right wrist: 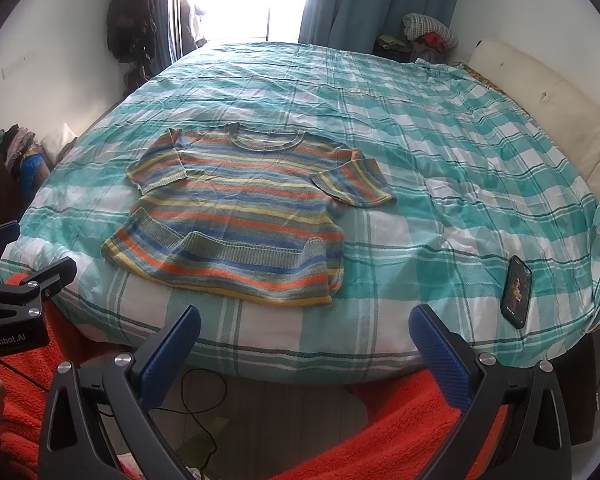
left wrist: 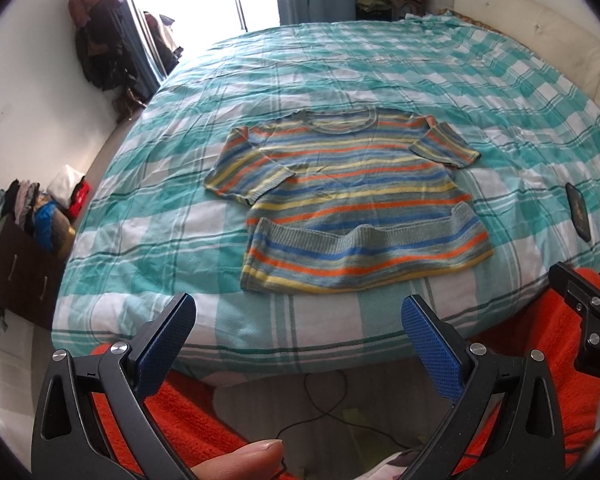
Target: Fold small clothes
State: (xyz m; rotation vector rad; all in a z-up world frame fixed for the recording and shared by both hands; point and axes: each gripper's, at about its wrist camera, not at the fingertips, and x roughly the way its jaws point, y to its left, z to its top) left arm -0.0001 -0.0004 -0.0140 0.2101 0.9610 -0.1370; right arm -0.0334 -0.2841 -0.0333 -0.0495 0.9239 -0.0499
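A striped knit sweater [left wrist: 352,200] in blue, orange, yellow and grey lies flat on the bed, neck away from me, both short sleeves turned in and the bottom hem flipped up. It also shows in the right wrist view [right wrist: 244,216]. My left gripper [left wrist: 298,320] is open and empty, held off the bed's near edge, below the sweater's hem. My right gripper [right wrist: 304,332] is open and empty, also off the near edge, to the right of the sweater. Each gripper shows at the edge of the other's view.
The bed has a teal and white checked sheet [right wrist: 440,152]. A black phone [right wrist: 517,291] lies near the bed's right front corner. An orange cloth [right wrist: 380,440] and a cable [right wrist: 204,400] are on the floor below. Clothes piles stand at the left wall [left wrist: 32,216].
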